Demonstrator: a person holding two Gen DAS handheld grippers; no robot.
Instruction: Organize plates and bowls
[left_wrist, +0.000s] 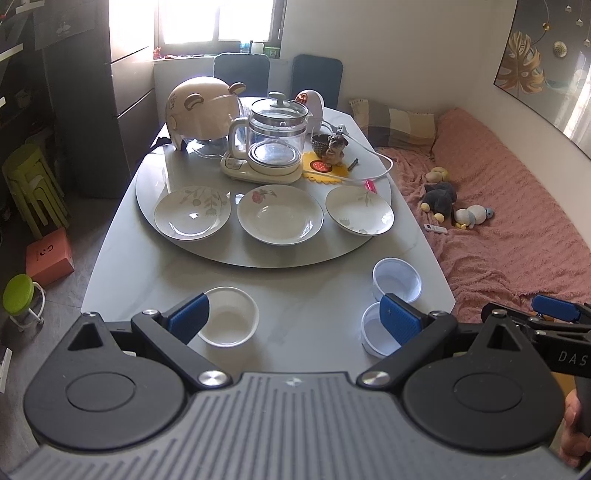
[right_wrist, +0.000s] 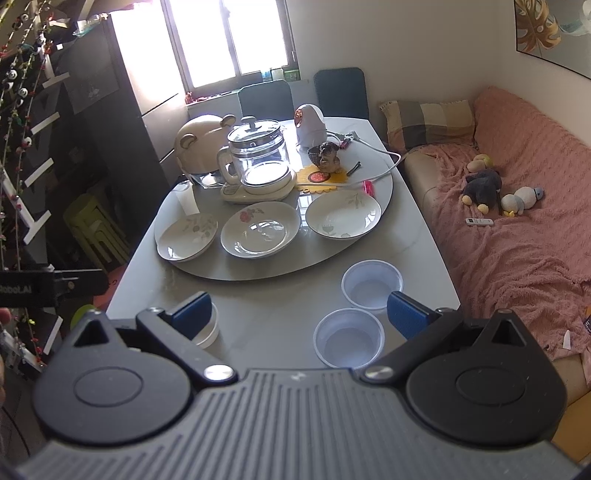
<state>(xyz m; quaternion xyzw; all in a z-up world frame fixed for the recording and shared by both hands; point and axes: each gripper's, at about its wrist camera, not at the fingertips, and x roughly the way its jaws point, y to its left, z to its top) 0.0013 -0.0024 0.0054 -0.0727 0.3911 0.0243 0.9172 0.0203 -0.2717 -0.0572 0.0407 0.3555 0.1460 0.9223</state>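
Three white floral plates sit in a row on the round turntable (left_wrist: 177, 243): left (left_wrist: 192, 213), middle (left_wrist: 280, 214), right (left_wrist: 359, 209). They also show in the right wrist view: left (right_wrist: 187, 232), middle (right_wrist: 260, 229), right (right_wrist: 343, 214). A white bowl (left_wrist: 229, 316) and two clear plastic bowls (left_wrist: 397, 282) (left_wrist: 376, 338) stand on the near table. My left gripper (left_wrist: 293, 317) is open and empty above the near edge. My right gripper (right_wrist: 297, 314) is open and empty; the near clear bowl (right_wrist: 349, 338) lies between its fingers.
A glass kettle (left_wrist: 275, 138), a bear-shaped cooker (left_wrist: 201, 110), a figurine (left_wrist: 332, 147) and a cable crowd the turntable's far half. A pink-covered sofa (left_wrist: 498, 206) with toys lies to the right. Green stools (left_wrist: 33, 184) stand on the left.
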